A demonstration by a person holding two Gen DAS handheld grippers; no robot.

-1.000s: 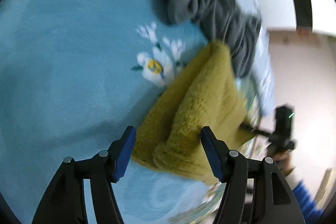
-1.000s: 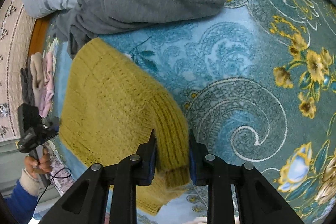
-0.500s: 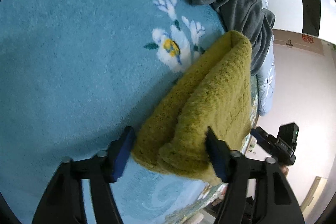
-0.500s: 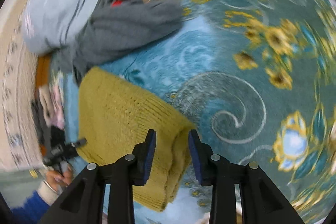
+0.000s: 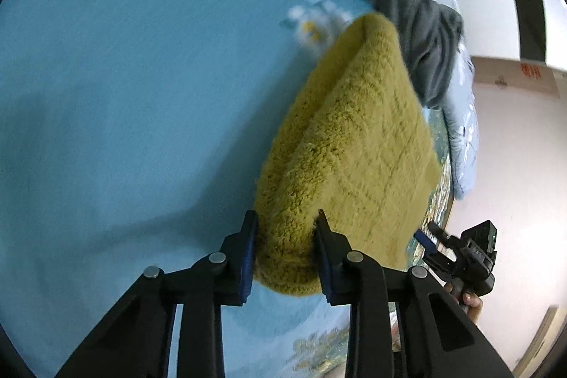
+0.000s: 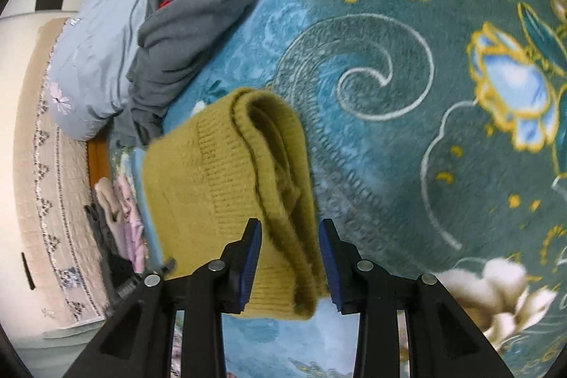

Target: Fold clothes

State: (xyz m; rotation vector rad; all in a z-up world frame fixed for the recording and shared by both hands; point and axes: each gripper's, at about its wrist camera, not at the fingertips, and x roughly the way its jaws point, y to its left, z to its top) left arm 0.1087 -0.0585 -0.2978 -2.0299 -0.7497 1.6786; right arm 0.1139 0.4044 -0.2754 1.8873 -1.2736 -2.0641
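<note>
A folded mustard-yellow knit sweater (image 5: 354, 137) is lifted a little over the blue floral blanket (image 5: 124, 94). My left gripper (image 5: 285, 229) is closing on one thick folded corner of it, and both blue pads press into the knit. In the right wrist view the same sweater (image 6: 212, 172) shows its stacked layers. My right gripper (image 6: 290, 236) is opening. The fold still lies between its jaws, with a gap at the right pad.
A crumpled grey garment (image 6: 187, 20) lies beyond the sweater against a pale blue quilt (image 6: 95, 59). A small pile of pink and dark clothes (image 6: 113, 208) sits by the bed's edge. A hand (image 5: 471, 302) shows at the right of the left wrist view.
My left jaws went from wide open around the sweater's corner to pinching it. My right jaws let go of the fold and spread. Both views swung across the bed.
</note>
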